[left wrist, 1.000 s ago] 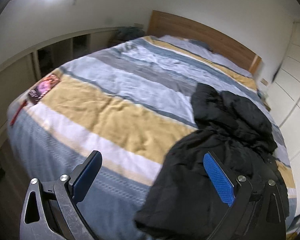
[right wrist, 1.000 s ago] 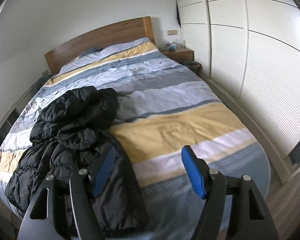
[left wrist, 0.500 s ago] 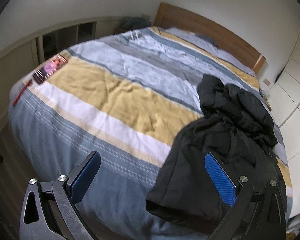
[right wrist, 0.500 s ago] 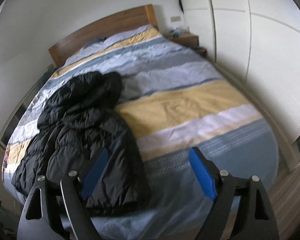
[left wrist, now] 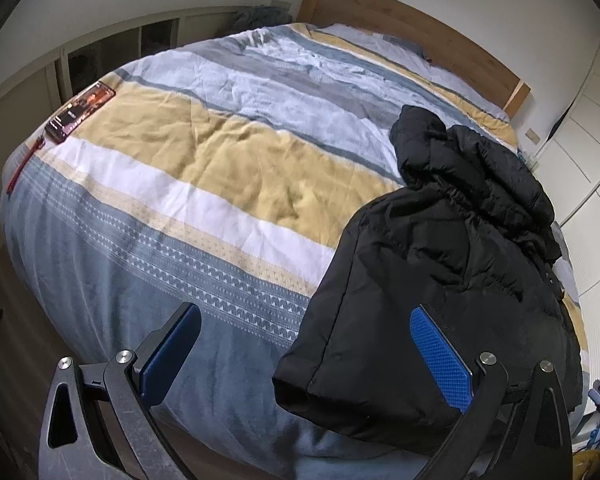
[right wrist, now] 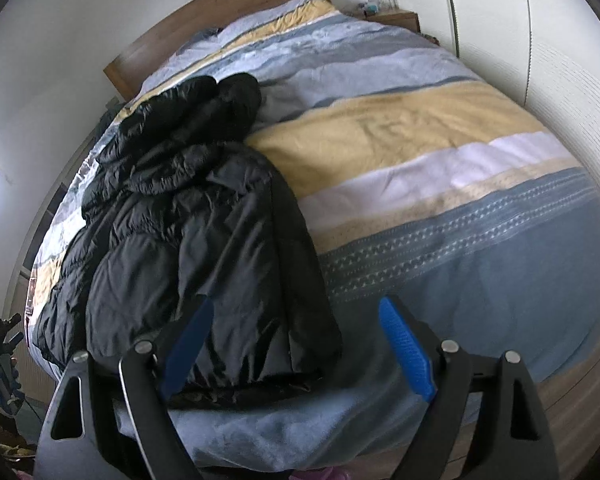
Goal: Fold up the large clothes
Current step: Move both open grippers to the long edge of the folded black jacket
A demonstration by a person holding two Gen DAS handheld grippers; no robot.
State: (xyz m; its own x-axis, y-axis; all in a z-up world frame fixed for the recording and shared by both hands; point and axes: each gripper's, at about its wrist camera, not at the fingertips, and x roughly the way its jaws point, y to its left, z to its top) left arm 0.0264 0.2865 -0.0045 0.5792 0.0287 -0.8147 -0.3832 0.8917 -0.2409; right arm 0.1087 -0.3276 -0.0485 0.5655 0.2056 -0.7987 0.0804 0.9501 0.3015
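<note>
Black and quilted, one puffy padded jacket lies crumpled on your striped blue, yellow, white and grey duvet, its hem hanging over the foot edge and its hood bunched toward the single wooden headboard. Your two grippers, each with two blue-padded fingers, both hover above that foot edge with jaws spread and nothing between them: the left gripper and the right gripper, whose jaws have just been opening. One dark red flat packet rests near the duvet's far left edge, well apart from the jacket.
</note>
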